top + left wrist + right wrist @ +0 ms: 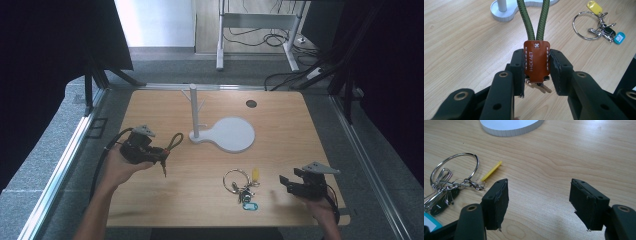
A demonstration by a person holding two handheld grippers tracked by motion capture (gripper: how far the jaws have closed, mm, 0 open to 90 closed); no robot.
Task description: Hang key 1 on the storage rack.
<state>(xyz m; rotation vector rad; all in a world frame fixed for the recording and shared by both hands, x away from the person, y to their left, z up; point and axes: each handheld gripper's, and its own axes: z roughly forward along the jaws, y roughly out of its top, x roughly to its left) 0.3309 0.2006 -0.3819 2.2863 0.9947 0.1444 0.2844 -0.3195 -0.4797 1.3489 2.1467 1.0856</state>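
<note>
The left gripper view shows the left tongs (537,67) pinching a brown leather tab (536,61) w/ white stitching; 2 strands of green cord (532,20) run up from the tab, and small keys (539,86) hang beneath it, betw. the jaws. In the high view this is just a green loop (174,140) sticking out ahead of the left tongs (161,152), held above the desk (150,190).

The right gripper view shows the right tongs (539,203) spread wide, nothing betw. them, low over the wood. To their left lies a key bunch (451,182): 1 big metal ring, 1 yellow tag (491,171), 1 teal tag (430,222), a few clips. The high view puts that bunch (242,185) betw. the 2 tongs, nearer the right tongs (286,184).

Ahead of both tongs stands 1 white stand (220,131): a post w/ pegs on a round flat base. The desk is light wood w/ 1 dark hole near the far edge. Grey carpet, black curtains and loose cables surround it.
</note>
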